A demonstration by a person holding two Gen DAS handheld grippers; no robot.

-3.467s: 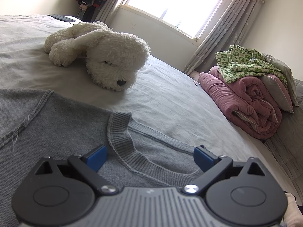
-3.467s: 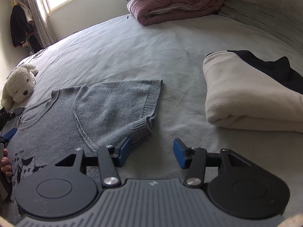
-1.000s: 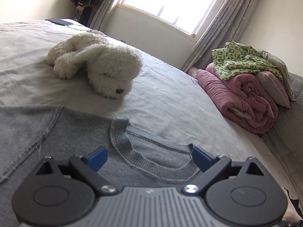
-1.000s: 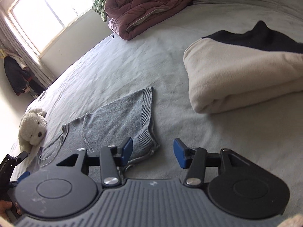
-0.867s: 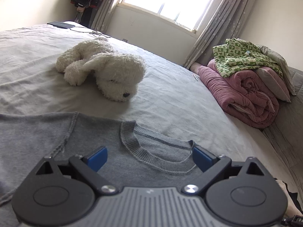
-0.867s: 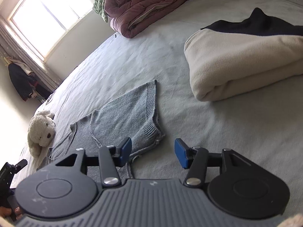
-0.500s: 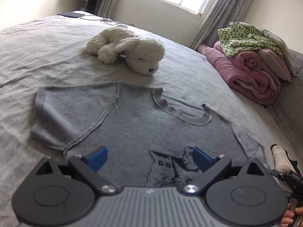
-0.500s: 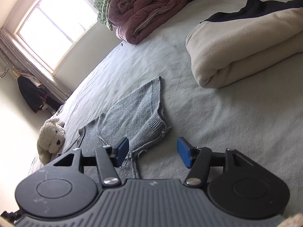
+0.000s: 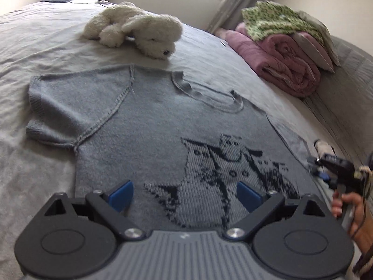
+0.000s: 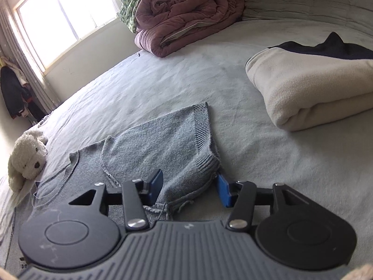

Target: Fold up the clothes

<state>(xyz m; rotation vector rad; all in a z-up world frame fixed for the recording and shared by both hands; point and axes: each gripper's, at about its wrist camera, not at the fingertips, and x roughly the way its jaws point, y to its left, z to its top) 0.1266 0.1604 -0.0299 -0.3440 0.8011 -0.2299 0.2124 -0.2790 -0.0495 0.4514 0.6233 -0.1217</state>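
Grippers first: two hand-held grippers, both with jaws spread and nothing between them. Left hand-held gripper hovers over the lower front of one grey knit sweater, blue pads apart above the knitted dark pattern. Right hand-held gripper sits low at the sweater's right sleeve; the sleeve's ribbed cuff lies between the spread pads, whether it touches them I cannot tell. From the left wrist view the right unit shows at the far right edge, held by one hand.

Sweater lies flat, face up, on the bed, both short sleeves out to the sides, neckline pointing away from the left camera.

Further out: one white plush dog just beyond the neckline, apart from it. One folded cream blanket to the right of the sleeve, with a dark garment on top. At the far end, one rolled pink quilt with one green patterned cloth on it. One window behind.
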